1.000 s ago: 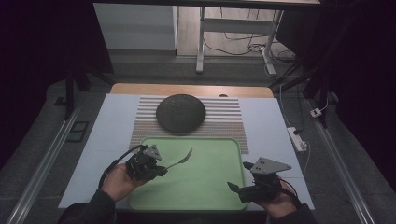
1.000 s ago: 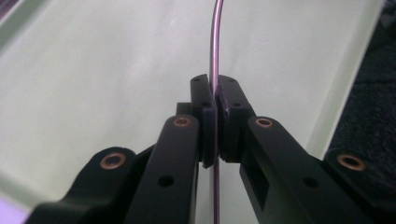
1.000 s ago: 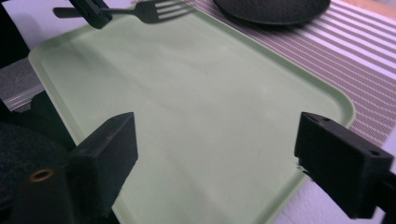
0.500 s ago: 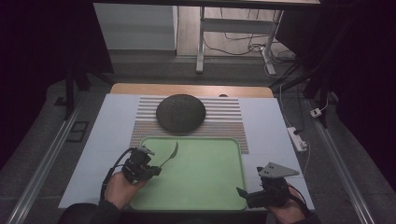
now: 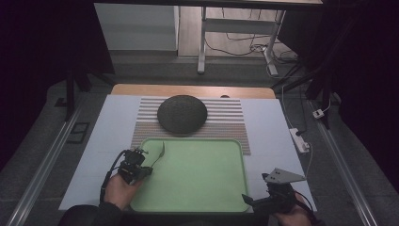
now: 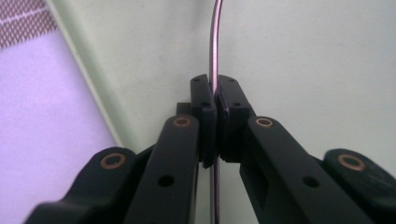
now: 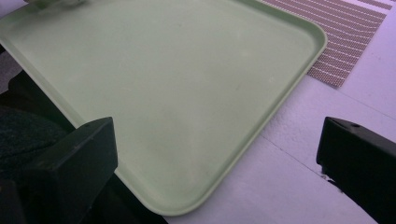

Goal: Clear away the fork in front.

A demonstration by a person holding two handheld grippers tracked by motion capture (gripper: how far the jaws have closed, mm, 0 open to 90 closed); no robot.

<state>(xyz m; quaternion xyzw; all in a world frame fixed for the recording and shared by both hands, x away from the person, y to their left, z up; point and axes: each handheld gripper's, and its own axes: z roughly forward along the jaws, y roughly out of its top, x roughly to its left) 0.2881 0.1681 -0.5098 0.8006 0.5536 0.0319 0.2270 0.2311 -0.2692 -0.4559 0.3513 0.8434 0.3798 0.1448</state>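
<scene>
Since a second ago, the left tongs (image 5: 141, 162) have carried the spoon (image 5: 159, 153) from the middle of the green tray (image 5: 202, 197) over to its left edge and a little lower, and the handle now points away from the person instead of lying across. The right tongs (image 5: 248, 200) have drawn back to the tray's near right corner, and their jaws have just been opening; nothing sits between them and they stand wide.

From where I stand, the left tongs are pinched tight on the spoon's thin metal handle, which I can see edge-on in the left gripper view (image 6: 214, 56), running straight up between the pads over the tray's floor. The tray's left rim (image 6: 88, 88) is just beside the grip.

The step in hand looks like setting the spoon down along that left side of the tray. To do it well, I would say lower the hand until the bowl end and handle both rest on the tray floor, keep the handle parallel to the rim and inside it, then open slowly so the narrow handle does not flick or roll. The right tongs are best kept clear at the corner. The dark round dish (image 5: 182, 114) on the striped mat (image 5: 226, 123) stands well apart on the desk (image 5: 277, 122).
</scene>
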